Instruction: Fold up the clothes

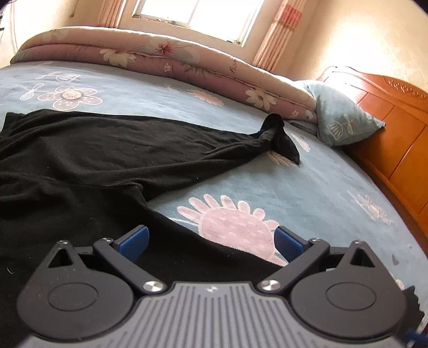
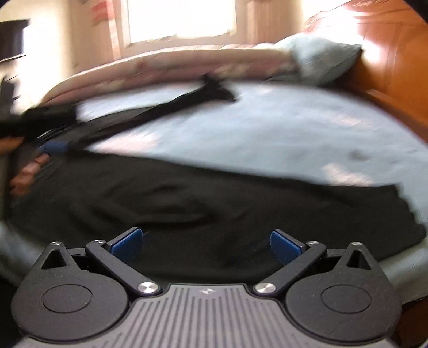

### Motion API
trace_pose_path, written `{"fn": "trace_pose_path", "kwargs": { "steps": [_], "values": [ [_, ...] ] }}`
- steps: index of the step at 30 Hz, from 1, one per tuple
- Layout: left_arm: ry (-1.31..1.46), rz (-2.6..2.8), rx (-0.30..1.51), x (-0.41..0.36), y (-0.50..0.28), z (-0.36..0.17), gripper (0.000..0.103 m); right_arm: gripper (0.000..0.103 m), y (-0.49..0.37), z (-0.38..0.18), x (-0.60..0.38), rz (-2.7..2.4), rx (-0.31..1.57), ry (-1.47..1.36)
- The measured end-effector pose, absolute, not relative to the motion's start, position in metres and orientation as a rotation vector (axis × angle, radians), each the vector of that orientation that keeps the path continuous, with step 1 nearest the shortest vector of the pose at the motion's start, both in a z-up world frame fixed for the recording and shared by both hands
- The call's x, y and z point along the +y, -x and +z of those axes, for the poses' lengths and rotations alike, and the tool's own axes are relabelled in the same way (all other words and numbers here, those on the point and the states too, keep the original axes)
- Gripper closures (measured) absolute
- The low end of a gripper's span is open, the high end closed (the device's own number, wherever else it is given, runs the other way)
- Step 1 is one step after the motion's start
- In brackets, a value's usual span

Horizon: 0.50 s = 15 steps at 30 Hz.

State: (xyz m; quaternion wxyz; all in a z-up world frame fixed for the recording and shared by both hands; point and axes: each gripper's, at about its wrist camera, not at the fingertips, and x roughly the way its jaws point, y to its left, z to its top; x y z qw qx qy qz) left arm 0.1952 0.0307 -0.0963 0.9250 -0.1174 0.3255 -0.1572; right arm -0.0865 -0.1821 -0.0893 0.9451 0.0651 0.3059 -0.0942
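Observation:
A black garment (image 1: 80,166) lies spread on the blue flowered bed sheet (image 1: 307,192), one long part stretching right to a twisted end (image 1: 278,133). My left gripper (image 1: 211,241) hovers open just above the garment's near edge, blue pads wide apart and nothing between them. In the blurred right wrist view the same black garment (image 2: 187,203) fills the near bed, and my right gripper (image 2: 207,241) hangs open over it, empty. At that view's left edge, the other gripper's blue pad (image 2: 54,147) and a person's fingers (image 2: 24,176) show above the cloth.
A folded pink floral quilt (image 1: 165,61) runs along the far side of the bed. A pale blue pillow (image 1: 339,117) leans against the orange wooden headboard (image 1: 396,139) on the right. A bright window (image 1: 203,16) with pink curtains sits behind.

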Motion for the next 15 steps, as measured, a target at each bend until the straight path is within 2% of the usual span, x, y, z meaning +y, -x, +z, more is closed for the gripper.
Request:
{"fn": "trace_pose_path", "kwargs": {
  "steps": [9,15],
  "values": [
    [0.227,-0.314,0.672,0.026,-0.198,-0.098,0.004,0.000,0.106,-0.109,-0.299,-0.489,0.589,-0.338],
    [0.199,-0.312,0.681,0.018,-0.199,-0.102,0.004,0.000,0.122,-0.103,-0.351,-0.414,0.437,-0.520]
  ]
}}
